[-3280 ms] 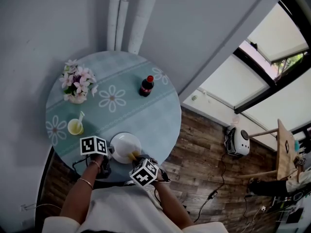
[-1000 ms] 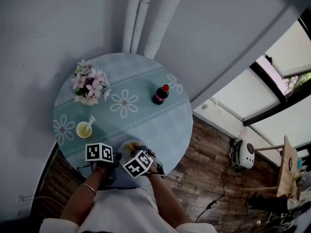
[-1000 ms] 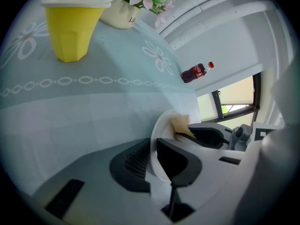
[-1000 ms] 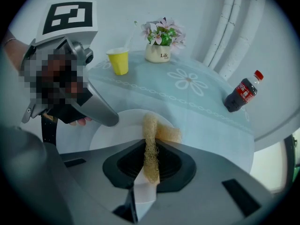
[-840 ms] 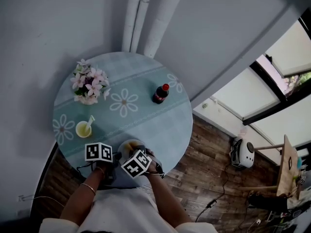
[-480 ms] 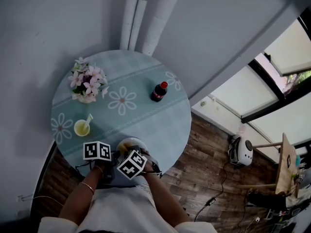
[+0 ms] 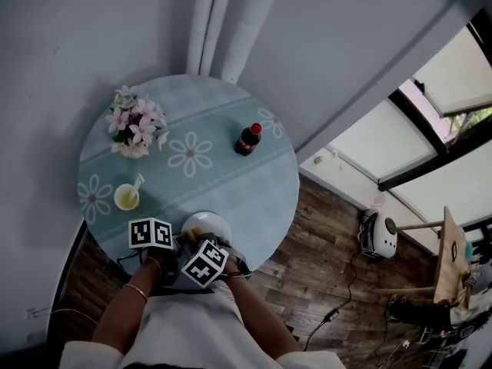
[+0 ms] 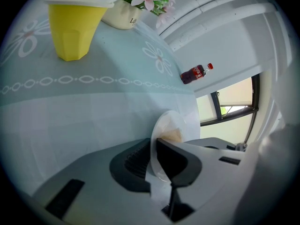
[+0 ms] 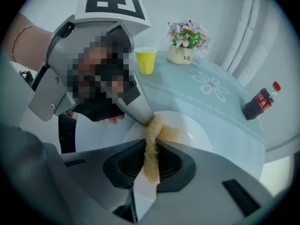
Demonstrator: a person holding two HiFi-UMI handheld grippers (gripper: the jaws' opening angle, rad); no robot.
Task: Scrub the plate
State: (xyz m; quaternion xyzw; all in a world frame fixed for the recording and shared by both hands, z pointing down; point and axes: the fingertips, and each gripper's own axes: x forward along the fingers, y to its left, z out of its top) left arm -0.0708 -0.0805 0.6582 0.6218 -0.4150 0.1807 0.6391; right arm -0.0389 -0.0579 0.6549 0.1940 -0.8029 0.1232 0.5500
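A white plate [image 7: 207,224] lies at the near edge of the round teal table [image 7: 231,183]. My left gripper [image 8: 153,146] is shut on the plate's rim [image 8: 174,123], which stands thin between its jaws. My right gripper [image 9: 152,150] is shut on a tan scrubbing pad [image 9: 152,159]. The pad's far end rests on the plate [image 9: 187,131] beside the left gripper's jaw tip [image 9: 139,110]. In the head view both marker cubes [image 7: 150,233] [image 7: 204,264] sit at the plate's near side and hide the jaws.
A yellow cup [image 7: 126,197] with a straw stands left of the plate, a pot of pink flowers [image 7: 135,129] behind it. A cola bottle [image 7: 247,139] stands at the table's far right. Beyond the table edge are wooden floor and cables [image 7: 330,314].
My right gripper has slid toward the near left over the plate with the pad, so more of the plate shows. The left gripper has kept its hold in place.
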